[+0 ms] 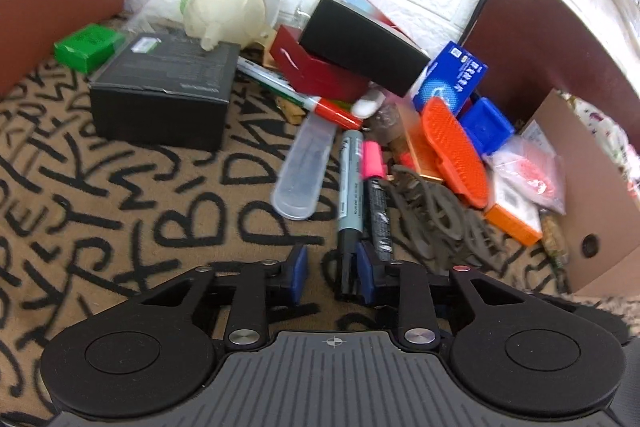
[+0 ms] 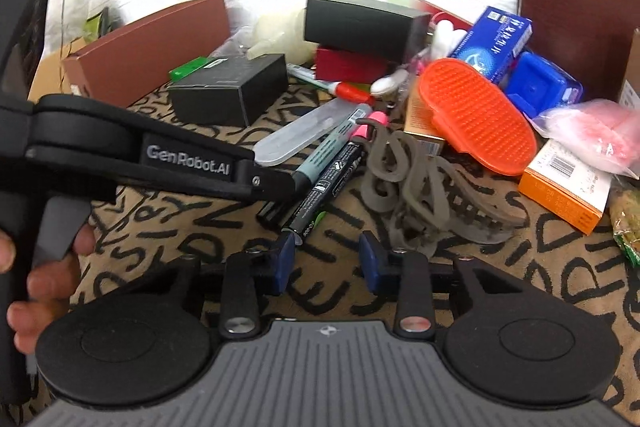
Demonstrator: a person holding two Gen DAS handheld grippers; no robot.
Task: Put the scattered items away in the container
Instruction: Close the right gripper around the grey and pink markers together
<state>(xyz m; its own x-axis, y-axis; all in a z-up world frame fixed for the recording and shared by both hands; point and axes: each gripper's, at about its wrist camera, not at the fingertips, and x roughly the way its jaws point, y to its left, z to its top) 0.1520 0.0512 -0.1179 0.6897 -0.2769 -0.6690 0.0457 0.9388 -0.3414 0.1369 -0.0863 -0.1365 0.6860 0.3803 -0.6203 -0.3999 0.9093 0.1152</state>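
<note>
The cloth point(image 1: 120, 187) under everything looks like matt, slightly fuzzy fabric printed with black letters. The black box point(image 1: 160, 87) at upper left is smooth matt cardboard. The orange brush point(image 2: 478, 119) is glossy plastic, its face rough with small nubs. The clear case point(image 1: 306, 167) is frosted, smooth plastic. The grey marker point(image 1: 351, 187) has a satin plastic barrel. The brown box point(image 1: 576, 227) at right is plain matt cardboard.

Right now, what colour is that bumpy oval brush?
Orange. The brush shows best in the right wrist view.
</note>
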